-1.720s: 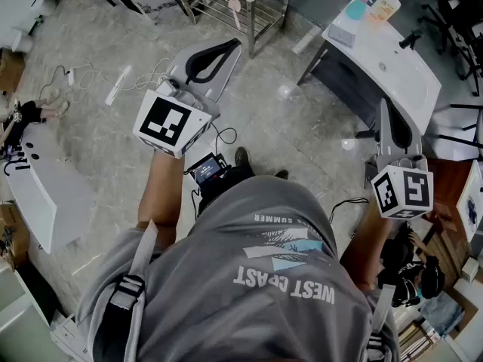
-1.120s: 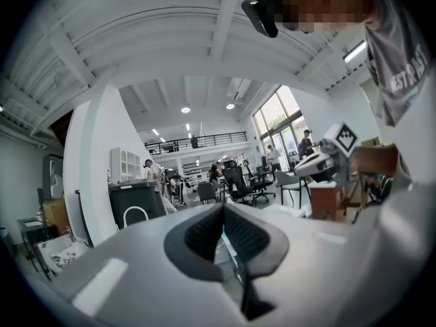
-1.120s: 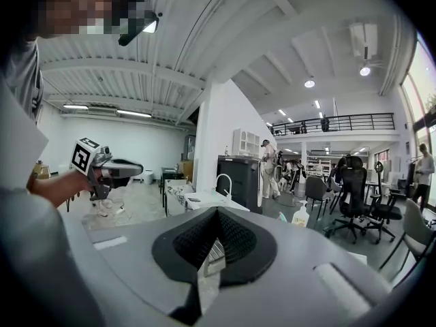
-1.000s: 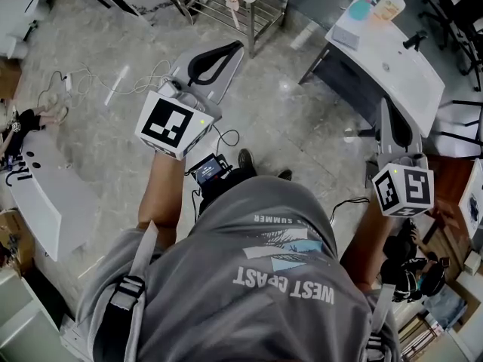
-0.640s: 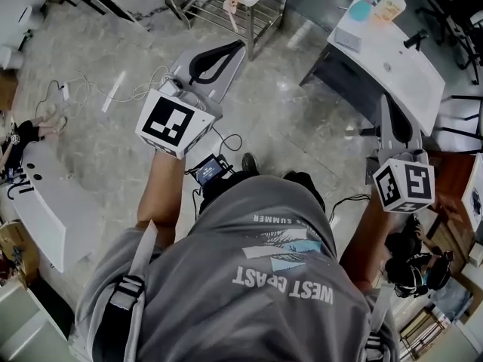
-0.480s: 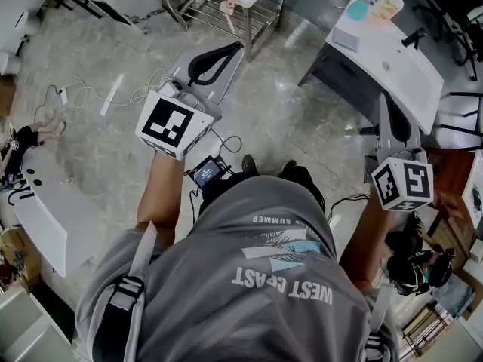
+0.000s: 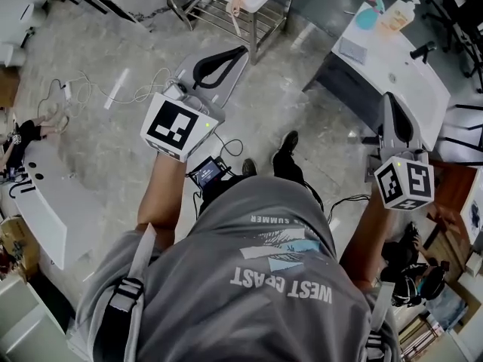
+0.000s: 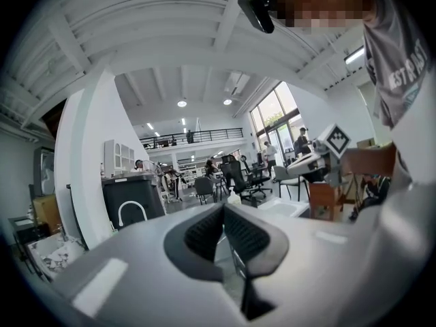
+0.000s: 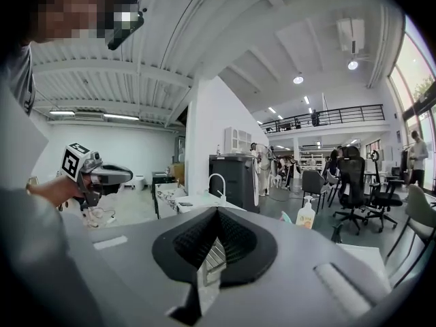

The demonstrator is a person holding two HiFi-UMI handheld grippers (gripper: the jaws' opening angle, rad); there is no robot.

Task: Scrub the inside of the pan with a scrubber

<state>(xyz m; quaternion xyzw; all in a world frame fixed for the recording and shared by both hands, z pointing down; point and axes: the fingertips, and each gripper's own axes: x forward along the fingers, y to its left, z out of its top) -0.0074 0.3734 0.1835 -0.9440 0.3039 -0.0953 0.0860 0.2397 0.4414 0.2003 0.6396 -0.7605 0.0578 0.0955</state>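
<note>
Standing short of the white sink counter (image 7: 407, 74) with my left fingers (image 8: 201, 234) and right fingers (image 9: 238, 240) both closed on nothing and no pan or scrubber in sight, I risk catching a foot on the floor cables (image 7: 143, 90).

The counter (image 7: 377, 66) stands at two o'clock beyond the right gripper (image 7: 389, 102), a soap bottle (image 7: 400, 12) on its far end; a rack (image 7: 226, 10) at twelve, cables (image 7: 90, 89) at ten.
</note>
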